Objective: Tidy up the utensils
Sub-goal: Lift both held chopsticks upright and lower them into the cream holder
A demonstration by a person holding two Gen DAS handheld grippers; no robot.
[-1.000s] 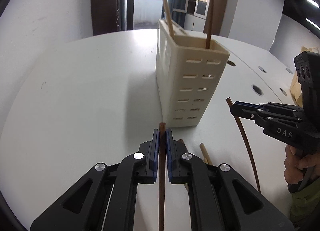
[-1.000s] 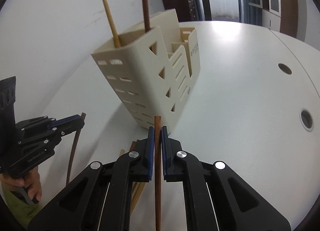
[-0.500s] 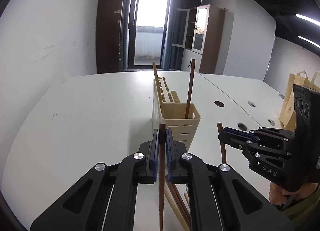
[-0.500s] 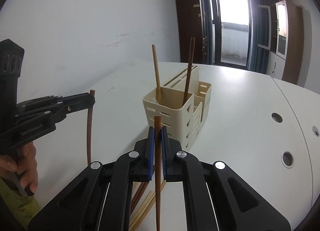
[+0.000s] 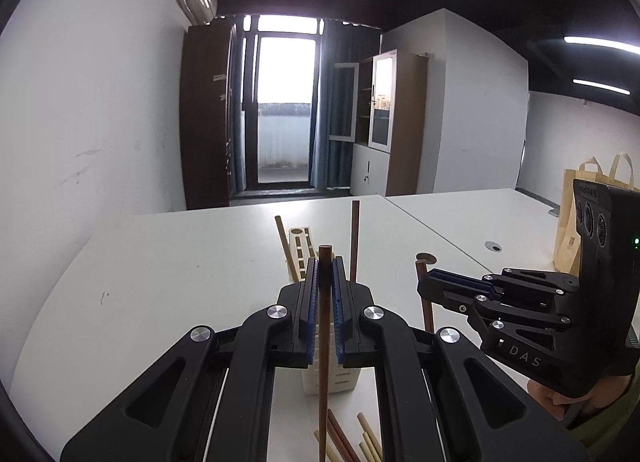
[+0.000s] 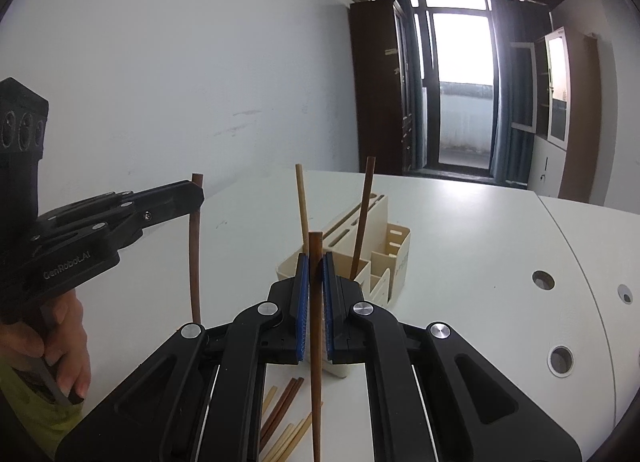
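My left gripper is shut on a dark brown chopstick that hangs upright, its top end just above the pads. My right gripper is shut on another dark brown chopstick, also upright. Each gripper shows in the other's view: the right gripper with its stick at the right, the left gripper with its stick at the left. Beyond and below both stands the cream utensil holder, also visible low between my left fingers. It holds a light chopstick and a dark chopstick.
Several loose light and dark chopsticks lie on the white table below the grippers, also seen as loose chopsticks. Round cable holes dot the table at the right. Brown paper bags stand far right. A hand grips the left handle.
Both grippers have risen with their chopsticks and tilted up, so the holder has dropped from mid-frame to low behind the fingers and the room's far wall and door now fill the view.
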